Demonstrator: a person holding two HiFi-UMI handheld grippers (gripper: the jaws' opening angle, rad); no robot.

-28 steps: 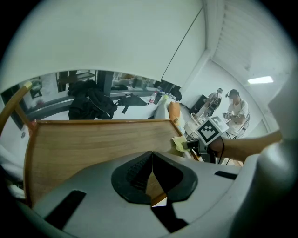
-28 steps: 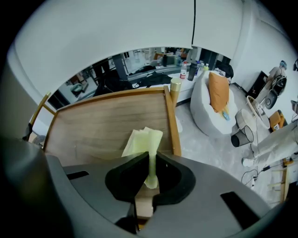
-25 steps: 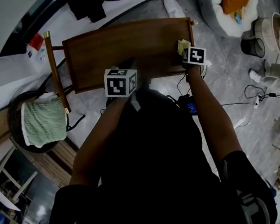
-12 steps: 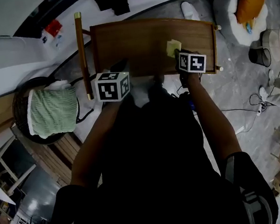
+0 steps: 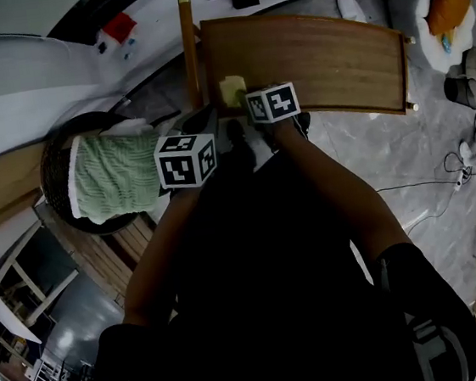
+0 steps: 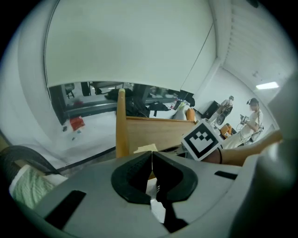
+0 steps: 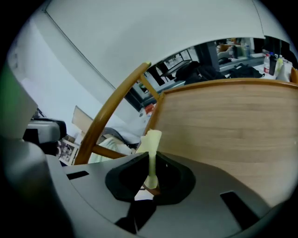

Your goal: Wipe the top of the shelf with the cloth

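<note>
At the shelf top's point(image 5: 325, 56) left end: cloth point(image 7: 152, 142) in right tongs

Right gripper point(image 7: 151, 174) is clamped on the pale yellow cloth, which sits on the wooden top nr the corner post point(image 5: 189, 41). Left gripper point(image 6: 151, 158), jaws together w/ nothing between, hovers just beside, off the front edge.

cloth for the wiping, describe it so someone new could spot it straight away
Find the long wooden shelf top and go to its left end, beside the upright wooden post. The cloth is the small pale yellow piece pinched in the right gripper there, unlike the bigger green ribbed towel draped over the dark basket.
</note>
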